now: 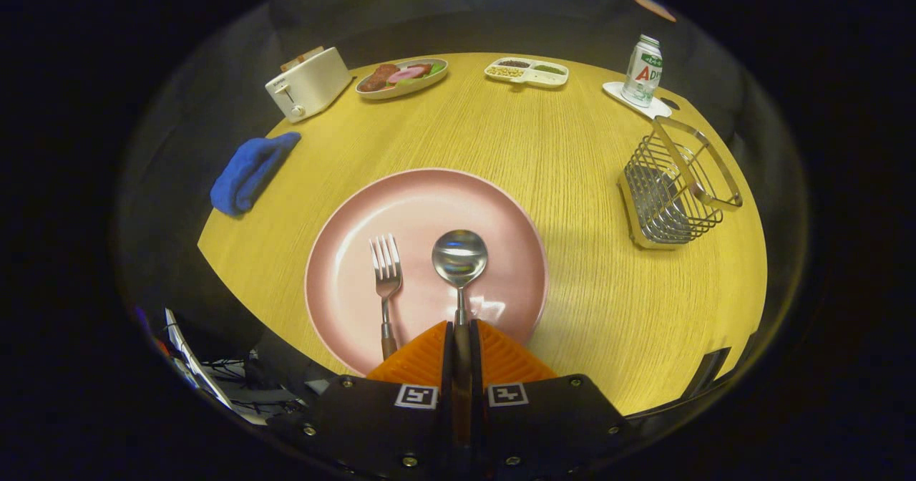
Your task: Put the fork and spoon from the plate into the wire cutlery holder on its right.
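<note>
Jaws of the gripper (461,338) are closed on the spoon (459,258) handle; the bowl is seen just ahead of them, over the pink plate (501,209) at the counter's (501,137) near edge. Whether the spoon is lifted off the plate cannot be told. The fork (386,280) is left lying on the plate just beside the spoon, tines pointing away. The wire cutlery holder (669,195) is seen near the counter's right edge, well apart from the plate, apparently holding no cutlery. Judged progress: early, with the spoon gripped but not delivered, the fork untouched, and both transfers left.
</note>
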### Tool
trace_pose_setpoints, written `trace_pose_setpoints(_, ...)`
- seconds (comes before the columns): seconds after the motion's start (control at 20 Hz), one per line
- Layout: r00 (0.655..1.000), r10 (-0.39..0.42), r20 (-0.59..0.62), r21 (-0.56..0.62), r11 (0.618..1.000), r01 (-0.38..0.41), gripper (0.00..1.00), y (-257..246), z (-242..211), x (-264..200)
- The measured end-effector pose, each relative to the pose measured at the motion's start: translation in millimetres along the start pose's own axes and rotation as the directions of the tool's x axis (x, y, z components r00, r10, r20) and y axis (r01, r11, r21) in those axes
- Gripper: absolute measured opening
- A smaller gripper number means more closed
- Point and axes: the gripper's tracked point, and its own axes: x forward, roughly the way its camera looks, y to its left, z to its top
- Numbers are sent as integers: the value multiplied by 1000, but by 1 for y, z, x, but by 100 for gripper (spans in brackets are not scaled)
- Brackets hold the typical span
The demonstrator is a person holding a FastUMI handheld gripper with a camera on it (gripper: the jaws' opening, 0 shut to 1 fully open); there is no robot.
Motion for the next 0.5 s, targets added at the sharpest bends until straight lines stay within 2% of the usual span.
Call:
trace_pose_setpoints(0.35,997,47,56,53,997,-50,11,3,15,-15)
trace_pose_setpoints(0.4,997,32,75,81,996,-38,11,0,12,-17)
trace_pose_setpoints(0.45,997,15,74,89,996,-22,2,-5,18,-17)
trace_pose_setpoints(0.5,998,17,63,99,995,-23,2,-8,16,-16)
